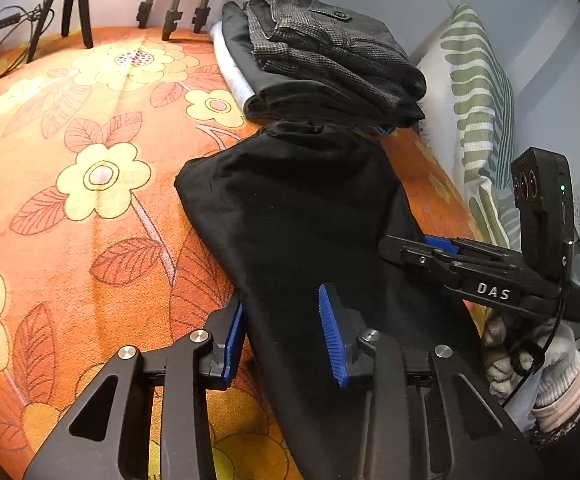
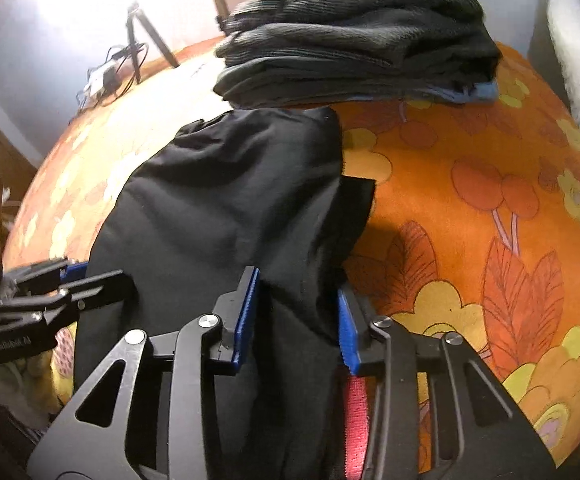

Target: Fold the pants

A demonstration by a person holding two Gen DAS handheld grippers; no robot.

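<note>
Surface: we work on a bed (image 1: 70, 240) with an orange floral cover, not a worktop.

Pants: the black pants (image 1: 297, 208) lie partly folded on the cover, running from the near edge toward the far side. Their far end stops just short of the stack.

Stack: folded clothes (image 1: 329, 60) sit at the far side, a grey tweed piece on top. A striped pillow (image 1: 477, 92) stands to their right.

Left hand-held gripper: the left hand-held gripper (image 1: 286, 332) has its jaws wide. Black cloth passes between the blue pads (image 1: 331, 336), but the pads do not pinch it.

Right hand-held gripper: the right hand-held gripper (image 2: 299, 316) also has its jaws wide and straddles a ridge of the pants' right edge. Nothing is clamped.

Step in hand: we judge that both tools are set at the near end, ready to take the cloth for the next fold.

Risk, thin grip: closing on only the top layer would let the lower layers stay behind, and the fold would open.

Risk, uneven lift: if one side closes earlier or higher, we expect a skewed fold and a crooked edge.

Risk, stack: carrying the near end too far could push the pants into the stack and shift it.

Risk, cover: jaws closing too low may catch the cover and drag it.
</note>
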